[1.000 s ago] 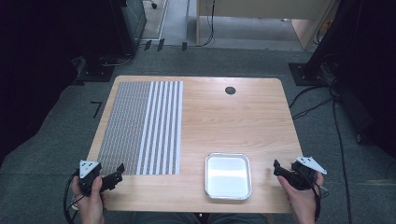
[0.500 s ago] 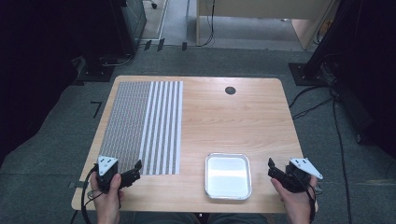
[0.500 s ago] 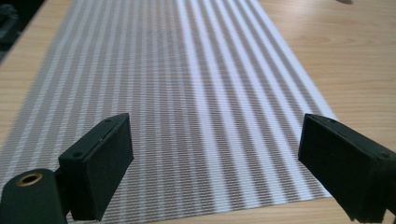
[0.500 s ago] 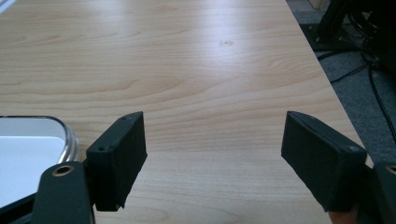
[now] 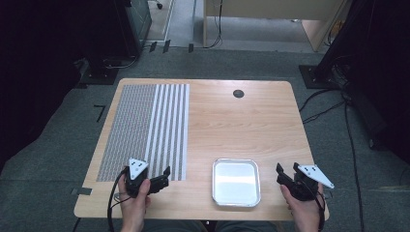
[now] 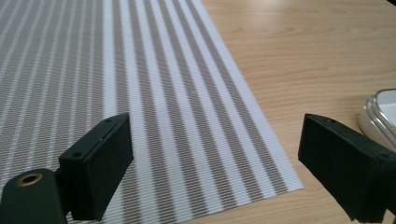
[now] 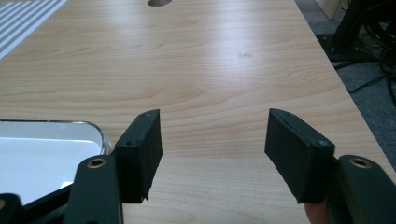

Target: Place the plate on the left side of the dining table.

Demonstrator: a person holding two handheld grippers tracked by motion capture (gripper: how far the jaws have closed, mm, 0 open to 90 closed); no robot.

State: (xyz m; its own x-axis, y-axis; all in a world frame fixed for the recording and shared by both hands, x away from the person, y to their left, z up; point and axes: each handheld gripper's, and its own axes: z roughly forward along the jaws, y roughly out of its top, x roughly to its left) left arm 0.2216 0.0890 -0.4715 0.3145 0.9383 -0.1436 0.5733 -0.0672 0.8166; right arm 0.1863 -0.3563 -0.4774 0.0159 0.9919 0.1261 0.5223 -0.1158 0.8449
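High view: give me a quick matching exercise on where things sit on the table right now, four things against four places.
Things:
1. striped mat
2. metal tray
3. round hole
4. right hand-held gripper

Places:
A. far side of the table, about mid-width
B. left part of the table
C. near edge, just right of the tray
D. near edge, a little right of the middle

Pairs: 1-B, 2-D, 3-A, 4-C

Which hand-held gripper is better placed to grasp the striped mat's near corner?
Left. The left hand-held gripper hovers open at the striped mat corner; the right hand-held gripper is beyond the tray.
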